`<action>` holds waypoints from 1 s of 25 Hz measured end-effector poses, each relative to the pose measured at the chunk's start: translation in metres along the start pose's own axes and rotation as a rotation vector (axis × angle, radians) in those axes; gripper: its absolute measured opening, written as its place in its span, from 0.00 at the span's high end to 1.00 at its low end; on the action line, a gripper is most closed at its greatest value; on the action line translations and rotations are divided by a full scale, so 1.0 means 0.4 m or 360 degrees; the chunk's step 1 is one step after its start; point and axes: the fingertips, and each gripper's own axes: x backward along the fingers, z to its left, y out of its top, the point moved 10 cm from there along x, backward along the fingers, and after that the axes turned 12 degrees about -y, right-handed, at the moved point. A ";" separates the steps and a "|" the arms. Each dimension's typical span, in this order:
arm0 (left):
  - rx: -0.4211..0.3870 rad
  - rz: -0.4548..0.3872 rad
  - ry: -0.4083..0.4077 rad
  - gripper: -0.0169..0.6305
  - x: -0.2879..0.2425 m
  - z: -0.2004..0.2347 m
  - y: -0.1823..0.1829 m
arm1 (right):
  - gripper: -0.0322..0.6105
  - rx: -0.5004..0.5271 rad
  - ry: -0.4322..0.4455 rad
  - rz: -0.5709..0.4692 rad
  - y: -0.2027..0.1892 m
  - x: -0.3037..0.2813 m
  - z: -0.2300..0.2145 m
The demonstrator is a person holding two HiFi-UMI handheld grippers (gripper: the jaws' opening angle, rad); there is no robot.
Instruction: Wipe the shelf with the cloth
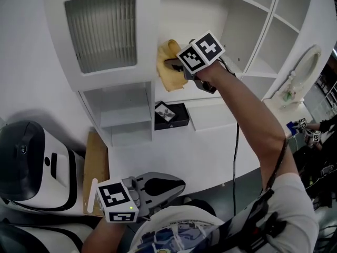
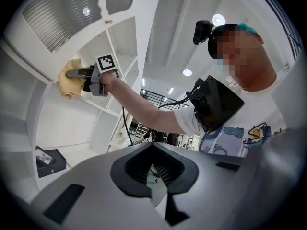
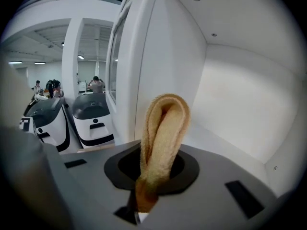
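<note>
While I held the right gripper (image 1: 172, 64) up at the white shelf (image 3: 230, 138), its jaws were clamped tight on a folded yellow cloth (image 1: 166, 73), which stood at the left wall of the open compartment, just above the board. The left gripper (image 1: 167, 185) hung low by my chest, well apart, jaws together and empty. A black box (image 1: 171, 116) sat lower down.
</note>
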 end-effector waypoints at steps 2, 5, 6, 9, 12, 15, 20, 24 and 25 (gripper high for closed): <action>0.0007 0.0003 0.0022 0.95 0.002 0.001 0.000 | 0.85 0.0018 -0.0006 0.0008 -0.010 -0.020 0.010; 0.0005 0.0005 0.0058 0.95 0.001 0.007 0.007 | 0.85 0.0032 -0.0021 0.0007 -0.025 -0.037 -0.007; 0.0002 0.0005 0.0064 0.95 -0.002 0.009 0.008 | 0.85 0.0028 -0.0019 0.0005 -0.030 -0.037 -0.016; -0.0005 0.0005 0.0071 0.95 -0.012 0.023 0.014 | 0.85 0.0019 -0.0022 0.0007 -0.047 -0.033 -0.047; -0.0007 0.0010 0.0068 0.95 -0.031 0.039 0.026 | 0.85 0.0006 -0.0058 0.0019 -0.073 -0.020 -0.094; -0.0006 0.0025 0.0054 0.95 -0.058 0.052 0.035 | 0.85 -0.0007 -0.0122 0.0041 -0.106 0.002 -0.154; -0.0002 0.0045 0.0014 0.95 -0.100 0.076 0.045 | 0.85 -0.0009 -0.0324 0.0125 -0.181 0.050 -0.273; 0.0013 0.0065 -0.0036 0.95 -0.128 0.094 0.046 | 0.85 0.0060 -0.0516 0.0220 -0.227 0.082 -0.340; 0.0014 0.0071 -0.0045 0.95 -0.132 0.097 0.045 | 0.85 0.0089 -0.0556 0.0240 -0.233 0.087 -0.348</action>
